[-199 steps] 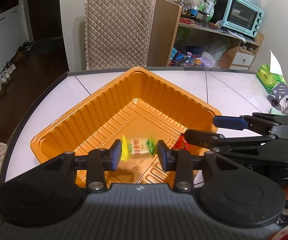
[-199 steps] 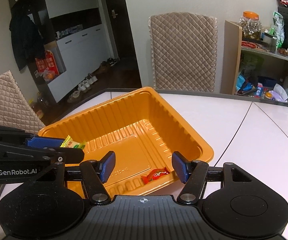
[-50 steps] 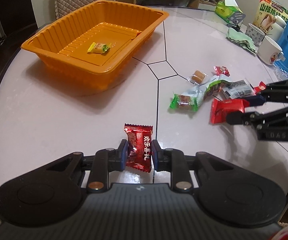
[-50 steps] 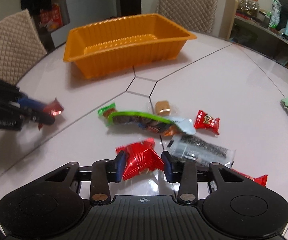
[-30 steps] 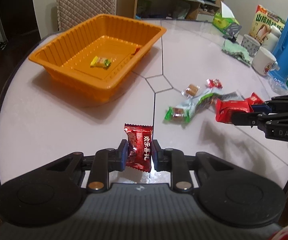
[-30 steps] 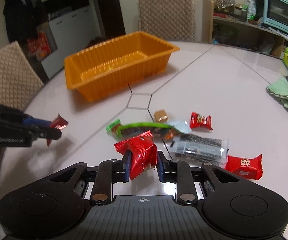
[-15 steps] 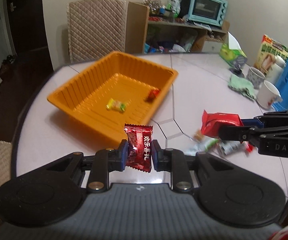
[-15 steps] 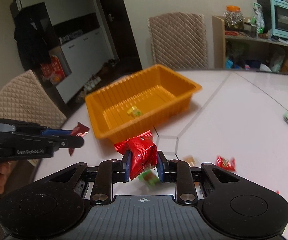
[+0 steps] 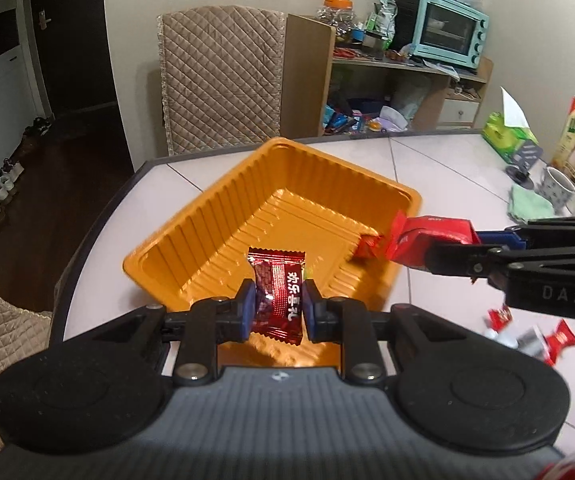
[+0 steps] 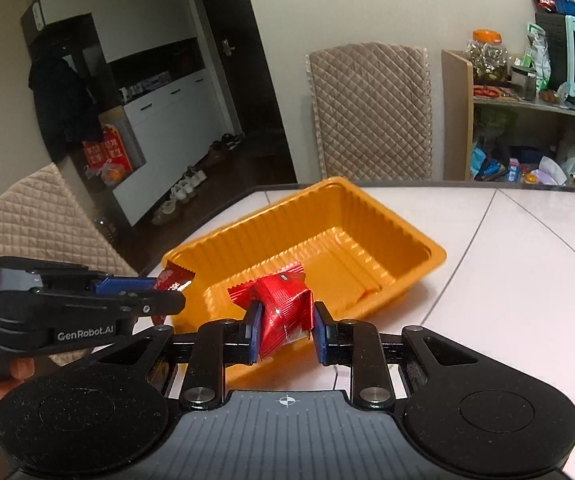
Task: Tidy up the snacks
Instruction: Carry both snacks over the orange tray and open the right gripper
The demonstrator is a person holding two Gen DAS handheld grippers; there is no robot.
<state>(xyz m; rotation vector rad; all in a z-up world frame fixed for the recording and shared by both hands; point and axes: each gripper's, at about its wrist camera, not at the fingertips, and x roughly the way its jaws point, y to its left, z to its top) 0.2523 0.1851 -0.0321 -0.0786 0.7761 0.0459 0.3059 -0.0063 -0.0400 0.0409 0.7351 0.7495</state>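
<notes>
My left gripper [image 9: 277, 308] is shut on a dark red candy packet [image 9: 279, 288] and holds it over the near corner of the orange tray [image 9: 215, 216]. My right gripper [image 10: 283, 330] is shut on a bright red snack packet [image 10: 283, 304], held above the tray's [image 10: 431, 248] near rim. In the left wrist view the right gripper [image 9: 427, 250] and its red packet [image 9: 431, 234] hang over the tray's right edge. In the right wrist view the left gripper [image 10: 167, 286] is at the tray's left corner. A small red candy [image 9: 367, 246] lies in the tray.
Several loose snacks [image 9: 527, 332] lie on the white table [image 9: 447, 172] to the right of the tray. A green cloth [image 9: 529, 208], mugs [image 9: 557, 186] and a tissue box [image 9: 507, 140] stand at the far right. Quilted chairs [image 9: 223, 80] ring the table.
Both grippers have carried their packets from the table's snack pile up and over to the orange tray, which is now close beneath them. Both stay shut on their packets.
</notes>
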